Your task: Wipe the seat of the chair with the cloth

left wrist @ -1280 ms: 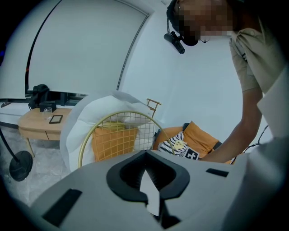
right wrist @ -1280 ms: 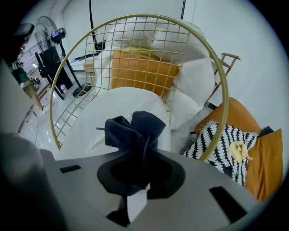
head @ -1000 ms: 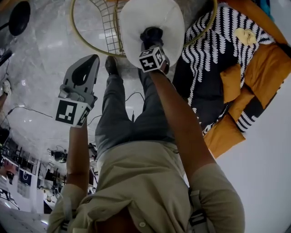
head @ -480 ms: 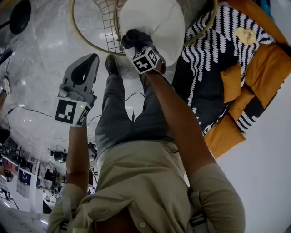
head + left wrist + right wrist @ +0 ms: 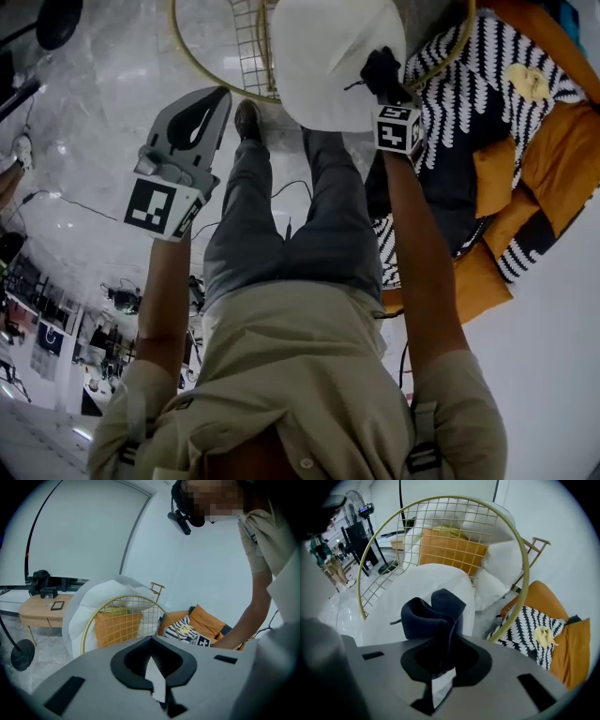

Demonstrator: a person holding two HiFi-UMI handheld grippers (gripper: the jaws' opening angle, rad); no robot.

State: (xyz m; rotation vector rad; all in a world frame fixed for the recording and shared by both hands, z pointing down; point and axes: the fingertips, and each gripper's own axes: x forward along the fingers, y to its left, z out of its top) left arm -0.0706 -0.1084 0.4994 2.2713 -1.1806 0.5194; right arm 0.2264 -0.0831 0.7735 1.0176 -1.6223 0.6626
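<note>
A white seat cushion (image 5: 323, 52) lies in a round gold wire chair (image 5: 248, 37) at the top of the head view. My right gripper (image 5: 382, 73) is shut on a dark blue cloth (image 5: 380, 66) and presses it on the seat's right edge. In the right gripper view the bunched cloth (image 5: 433, 613) sticks out of the jaws over the white seat (image 5: 401, 597). My left gripper (image 5: 195, 120) hangs shut and holds nothing, over the floor to the left of the chair. In the left gripper view the gripper (image 5: 152, 660) faces the chair's wire back (image 5: 123, 603).
A black-and-white patterned cushion (image 5: 450, 103) and orange cushions (image 5: 525, 178) lie right of the chair. The person's legs and shoe (image 5: 248, 117) stand in front of it. A cable (image 5: 281, 192) runs on the marble floor. A wooden side table (image 5: 40, 609) and a black stand base (image 5: 58, 19) are at the left.
My right gripper has swept the cloth from the seat's near left edge across to its right edge. The left gripper has stayed shut beside the chair.
</note>
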